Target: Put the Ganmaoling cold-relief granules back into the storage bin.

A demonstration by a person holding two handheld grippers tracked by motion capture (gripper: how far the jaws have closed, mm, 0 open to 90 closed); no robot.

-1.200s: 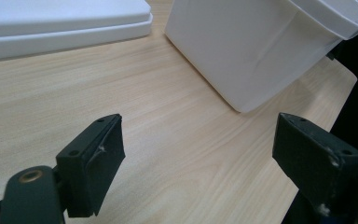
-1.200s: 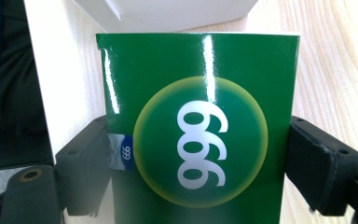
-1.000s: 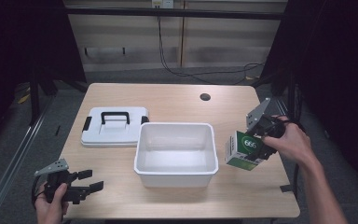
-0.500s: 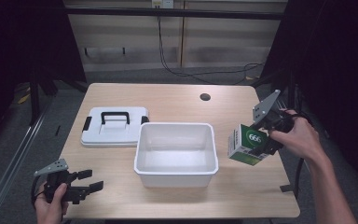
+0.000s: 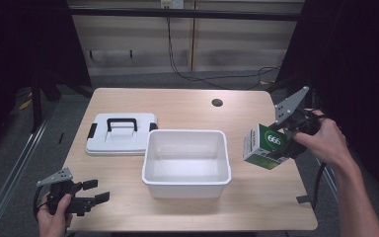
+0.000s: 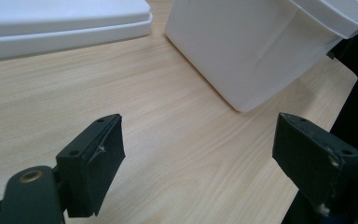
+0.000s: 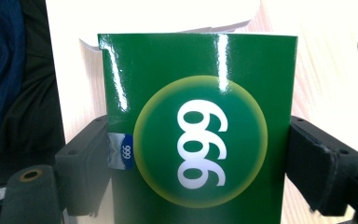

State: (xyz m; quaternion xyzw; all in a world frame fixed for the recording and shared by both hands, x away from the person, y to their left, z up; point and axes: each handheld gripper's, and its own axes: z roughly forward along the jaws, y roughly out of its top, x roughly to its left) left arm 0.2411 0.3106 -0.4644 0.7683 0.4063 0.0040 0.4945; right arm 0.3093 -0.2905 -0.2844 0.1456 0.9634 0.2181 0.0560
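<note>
While my right gripper (image 5: pixel 282 144) clamps the green 666 carton (image 7: pixel 198 135) by opposite sides, just right of the white bin (image 5: pixel 186 160) above the counter (image 5: pixel 256 197), it seems light, glossy, crushable; left gripper (image 5: pixel 94 191) gapes empty.

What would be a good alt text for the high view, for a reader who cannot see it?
The right gripper holds a green box above the table, just right of an empty white bin. A white lid with a black handle lies left of the bin; the open left gripper rests near the front-left corner.
</note>
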